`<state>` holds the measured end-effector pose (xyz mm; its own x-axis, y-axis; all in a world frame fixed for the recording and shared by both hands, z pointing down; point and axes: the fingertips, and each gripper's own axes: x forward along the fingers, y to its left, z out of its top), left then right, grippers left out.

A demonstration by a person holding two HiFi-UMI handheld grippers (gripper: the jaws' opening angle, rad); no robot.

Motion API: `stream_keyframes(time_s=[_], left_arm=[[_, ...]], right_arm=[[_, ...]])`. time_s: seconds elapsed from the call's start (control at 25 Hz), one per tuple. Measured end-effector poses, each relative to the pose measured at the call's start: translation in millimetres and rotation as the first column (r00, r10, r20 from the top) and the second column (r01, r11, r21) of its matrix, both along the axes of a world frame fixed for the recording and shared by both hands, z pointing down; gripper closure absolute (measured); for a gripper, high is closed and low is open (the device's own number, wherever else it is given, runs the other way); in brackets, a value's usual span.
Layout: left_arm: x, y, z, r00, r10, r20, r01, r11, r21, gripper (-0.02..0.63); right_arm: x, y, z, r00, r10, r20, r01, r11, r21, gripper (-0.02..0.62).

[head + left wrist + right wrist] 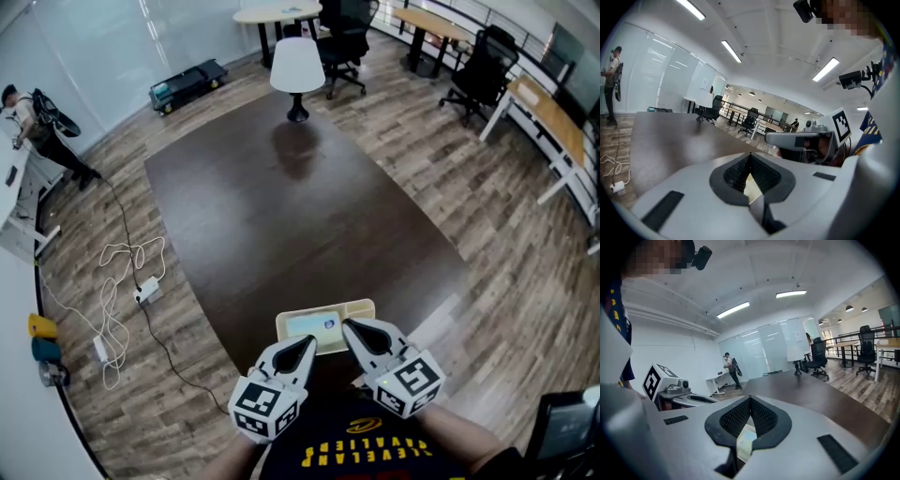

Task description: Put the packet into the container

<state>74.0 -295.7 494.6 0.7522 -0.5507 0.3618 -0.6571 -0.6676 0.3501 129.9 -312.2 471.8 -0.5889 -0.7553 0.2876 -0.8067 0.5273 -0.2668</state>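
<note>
Left gripper (pixel 304 346): we see the jaws fully together, nothing between them, tip at the near rim of the container (pixel 362 307).
Right gripper (pixel 352 328): jaws also together and empty, tip just beside the packet (pixel 312 324).
Packet: it lies flat inside the container.
Container: on the near edge of the dark table (pixel 281 206).

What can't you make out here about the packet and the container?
Packet: its print is too small to read in the head view.
Container: its near rim is hidden in the head view by the left hand-held gripper and the right hand-held gripper, both shut.
Both gripper views: each gripper's own body covers nearly all of the packet and container.
</note>
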Motion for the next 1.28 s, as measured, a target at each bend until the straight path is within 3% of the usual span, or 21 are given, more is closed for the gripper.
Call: stream_keyframes(time_s=[0.28, 0.44, 0.84, 1.08, 1.28], left_arm=[[4, -2, -21, 1.000, -0.008, -0.015, 0.009, 0.999, 0.051, 0.606], [7, 3, -26, 1.000, -0.001, -0.027, 0.003, 0.998, 0.068, 0.606], [9, 3, -17, 1.000, 0.010, -0.025, -0.008, 0.999, 0.049, 0.606], [-7, -4, -15, 0.999, -0.032, 0.000, 0.032, 0.999, 0.038, 0.606], [0, 6, -16, 1.000, -0.006, -0.010, 0.007, 0.999, 0.038, 0.606]], right_arm=[[-1, 1, -37, 0.999, -0.039, -0.009, 0.040, 0.991, 0.126, 0.584], [6, 3, -53, 1.000, -0.009, 0.006, 0.008, 0.986, 0.167, 0.584], [3, 12, -49, 1.000, -0.016, -0.006, 0.017, 0.988, 0.155, 0.584], [-9, 5, -43, 0.999, -0.031, 0.011, 0.029, 0.989, 0.145, 0.584], [-3, 15, -53, 1.000, -0.013, 0.007, 0.012, 0.986, 0.165, 0.584]])
